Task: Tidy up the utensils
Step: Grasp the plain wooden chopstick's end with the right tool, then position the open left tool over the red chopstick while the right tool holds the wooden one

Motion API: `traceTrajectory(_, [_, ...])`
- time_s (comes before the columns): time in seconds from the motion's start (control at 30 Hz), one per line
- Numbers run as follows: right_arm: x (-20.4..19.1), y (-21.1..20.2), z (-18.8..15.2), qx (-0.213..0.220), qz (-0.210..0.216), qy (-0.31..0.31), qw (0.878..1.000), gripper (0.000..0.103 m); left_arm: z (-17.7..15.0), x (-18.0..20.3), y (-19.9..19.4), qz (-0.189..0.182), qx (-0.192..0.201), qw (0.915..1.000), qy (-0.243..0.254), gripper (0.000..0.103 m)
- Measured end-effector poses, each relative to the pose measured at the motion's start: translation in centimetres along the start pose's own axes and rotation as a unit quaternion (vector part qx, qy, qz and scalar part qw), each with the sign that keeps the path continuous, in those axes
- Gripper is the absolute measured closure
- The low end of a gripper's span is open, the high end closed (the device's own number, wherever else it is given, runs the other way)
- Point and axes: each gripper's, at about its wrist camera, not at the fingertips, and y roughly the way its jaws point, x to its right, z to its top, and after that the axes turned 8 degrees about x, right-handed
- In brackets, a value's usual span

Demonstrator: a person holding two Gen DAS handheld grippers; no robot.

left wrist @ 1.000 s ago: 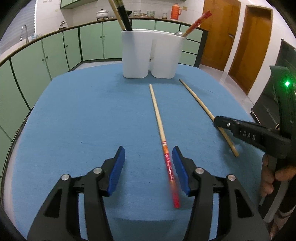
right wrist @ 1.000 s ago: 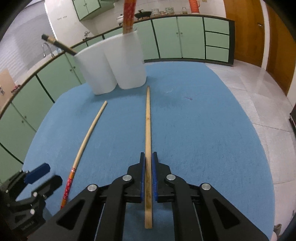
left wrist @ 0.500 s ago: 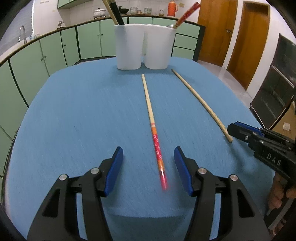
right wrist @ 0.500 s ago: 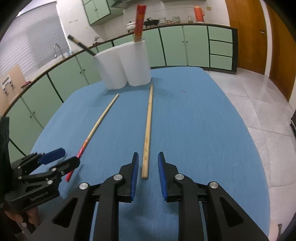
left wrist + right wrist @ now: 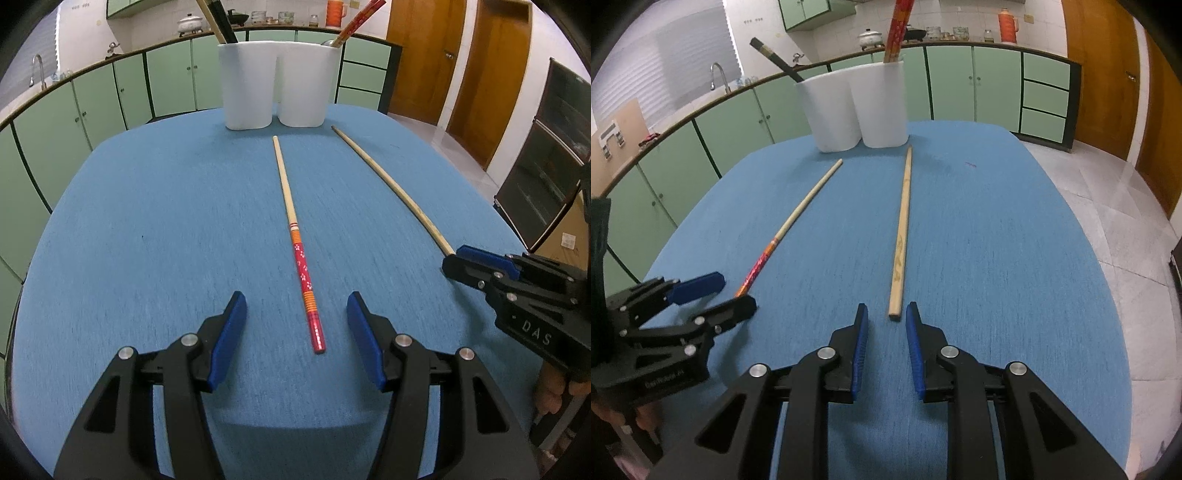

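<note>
At the tabletop's (image 5: 129,221) far edge stood my white holder (image 5: 277,85), 2 joined cups with chopsticks poking out. On the blue cloth 2 chopsticks lay apart, tips toward the holder: a red-handled chopstick (image 5: 301,258) and a plain chopstick (image 5: 901,240). My left gripper (image 5: 295,325) was released, its pads well clear on either side of the red handle's near end. My right gripper (image 5: 886,332) had just been opening and was released too, with the plain chopstick's end lying just beyond its pads, nothing between them.
</note>
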Motion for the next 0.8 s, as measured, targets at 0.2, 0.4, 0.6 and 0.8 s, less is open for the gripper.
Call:
traceTrajectory(0.2, [0.0,0.1,0.0,0.0,-0.008,-0.001,1.0,0.09,0.1,0.1,0.2,0.01,0.0,0.9999,0.002,0.056])
traceTrajectory(0.4, [0.0,0.2,0.0,-0.002,-0.011,0.0,1.0,0.096,0.3,0.0,0.3,0.011,-0.001,0.9999,-0.003,0.075])
traceTrajectory(0.6, [-0.2,0.4,0.4,-0.003,-0.016,-0.005,1.0,0.097,1.4,-0.3,1.4,0.008,-0.005,0.9999,-0.011,0.092])
traceTrajectory(0.8, [0.0,0.6,0.4,-0.005,-0.001,-0.001,1.0,0.093,1.9,-0.5,1.9,0.005,-0.005,0.9998,-0.016,0.078])
